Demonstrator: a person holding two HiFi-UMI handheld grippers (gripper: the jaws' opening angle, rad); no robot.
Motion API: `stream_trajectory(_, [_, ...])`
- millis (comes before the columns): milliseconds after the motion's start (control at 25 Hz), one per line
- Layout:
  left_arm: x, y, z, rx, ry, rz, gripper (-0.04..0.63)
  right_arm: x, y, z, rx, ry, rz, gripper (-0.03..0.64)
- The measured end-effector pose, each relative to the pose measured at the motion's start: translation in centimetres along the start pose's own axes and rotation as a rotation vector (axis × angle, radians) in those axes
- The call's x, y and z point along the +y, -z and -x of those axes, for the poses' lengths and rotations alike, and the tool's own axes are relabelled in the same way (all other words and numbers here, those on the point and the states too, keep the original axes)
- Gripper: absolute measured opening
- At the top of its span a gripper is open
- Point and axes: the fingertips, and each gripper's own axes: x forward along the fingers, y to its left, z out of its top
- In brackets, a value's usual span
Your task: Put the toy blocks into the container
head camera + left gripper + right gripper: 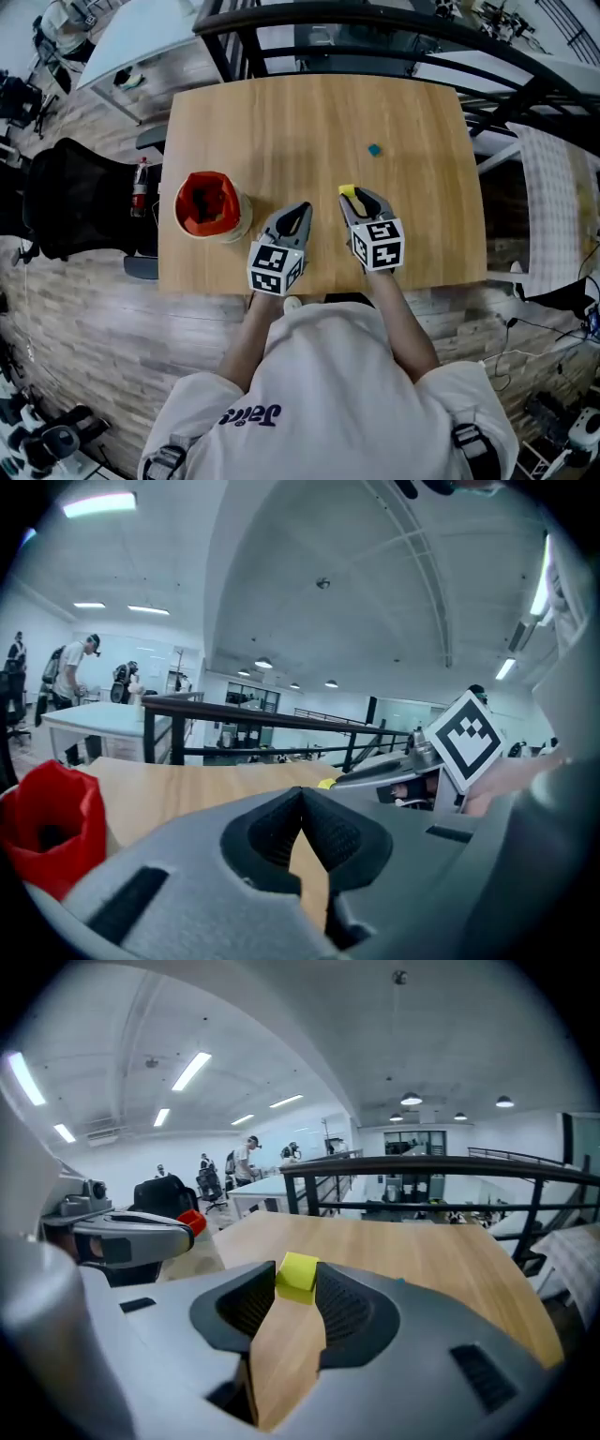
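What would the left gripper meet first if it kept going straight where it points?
Likely bare table: the left gripper aims between the red container, off to its left, and the right gripper holding the yellow block. Depth is unclear.

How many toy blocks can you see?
2: a yellow cube block held in the right gripper, a tiny teal block on the wooden table. The red container may hide more.

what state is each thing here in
left gripper: shut, empty
right gripper: shut on yellow block
yellow block: clamped between the right jaws
teal block: loose on the table, untouched
container: upright, open top, contents unclear
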Motion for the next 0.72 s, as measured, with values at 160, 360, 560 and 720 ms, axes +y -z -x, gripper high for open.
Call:
stream_trajectory(160, [4.6, -0.7, 3.8, -0.041, -0.126, 0.039, 0.006, 6.0, -2.8, -2.7, -0.006, -0.129, 0.088, 0.141])
stream_trajectory(360, [9.5, -1.3, 8.8, -0.088, -0.262, 0.087, 0.006, 13.8, -5.9, -5.6, -0.018, -0.283, 0.188, 0.141])
stream_trajectory(560, [12.4, -1.0, 13.5, -0.115, -0.395, 0.143, 0.006, 20.7, -7.2, -7.3, -0.007, -0.434, 0.272, 0.141])
stream_trajectory(720, [14.2, 0.1, 16.0, -0.114, -0.460, 0.176, 0.006, 24.8, -7.2, -8.9, 0.010, -0.517, 0.331, 0.141])
